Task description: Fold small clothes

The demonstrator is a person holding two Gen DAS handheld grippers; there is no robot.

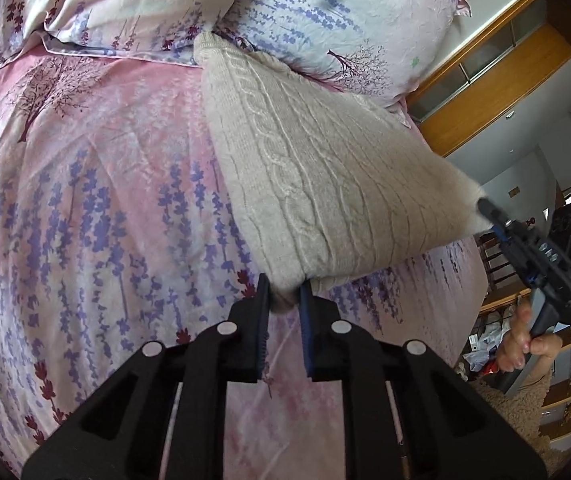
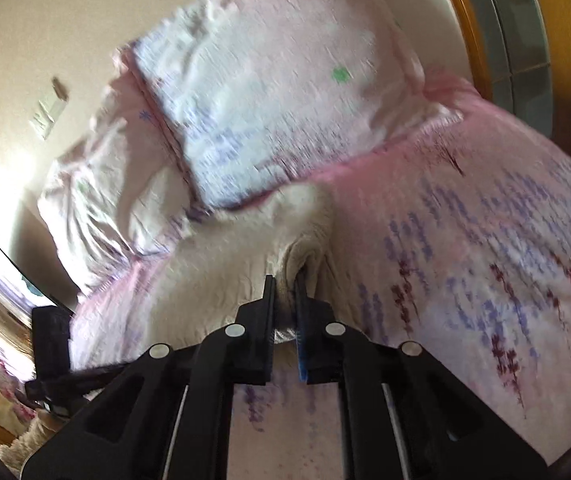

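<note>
Both tongs gripped corners of my beige knit garment: left tongs nearest, right tongs further right, its length running away toward the pillows

Bare pink bedsheet is free from 7 to 10 o'clock of the sweater; pillows block passage at 12 o'clock, touching it

The cream cable-knit sweater lies on the pink floral bedsheet. Behind it, two floral pillows rest side by side.
</note>
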